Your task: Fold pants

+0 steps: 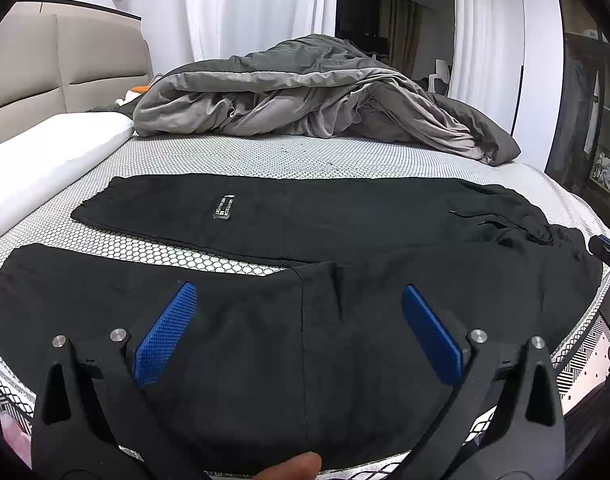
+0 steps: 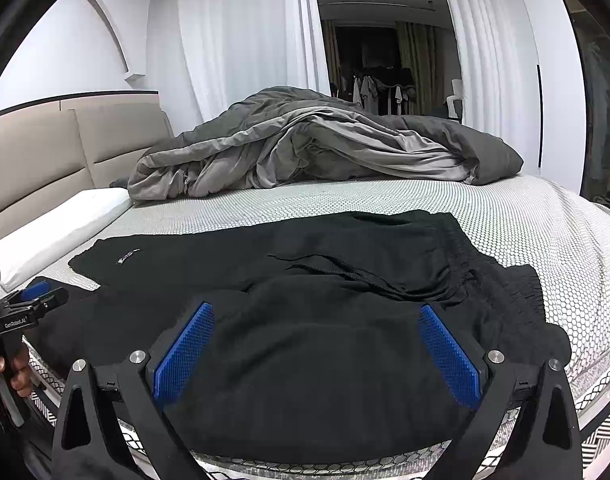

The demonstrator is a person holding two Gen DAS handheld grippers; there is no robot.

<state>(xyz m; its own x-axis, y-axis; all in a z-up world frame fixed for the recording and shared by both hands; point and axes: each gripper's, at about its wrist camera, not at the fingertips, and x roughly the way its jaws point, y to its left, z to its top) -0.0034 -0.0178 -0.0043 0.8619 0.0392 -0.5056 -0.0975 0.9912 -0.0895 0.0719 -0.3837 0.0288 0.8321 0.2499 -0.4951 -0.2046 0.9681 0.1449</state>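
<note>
Black pants (image 1: 305, 232) lie spread flat on the bed, legs pointing left, waistband (image 2: 465, 272) with a drawstring at the right. A small label (image 1: 223, 207) shows on the far leg. My left gripper (image 1: 299, 296) hovers open over the near leg, blue pads (image 1: 165, 336) wide apart with nothing between them. My right gripper (image 2: 317, 312) is also open, over the hip area of the pants (image 2: 305, 340) near the bed's front edge. The left gripper (image 2: 33, 300) appears at the left edge of the right wrist view, held by a hand.
A crumpled grey duvet (image 1: 305, 92) fills the far half of the bed. A white pillow (image 1: 45, 168) lies along the left by the beige headboard (image 1: 65, 68). The honeycomb mattress cover (image 1: 305, 156) shows between the duvet and pants. White curtains hang behind.
</note>
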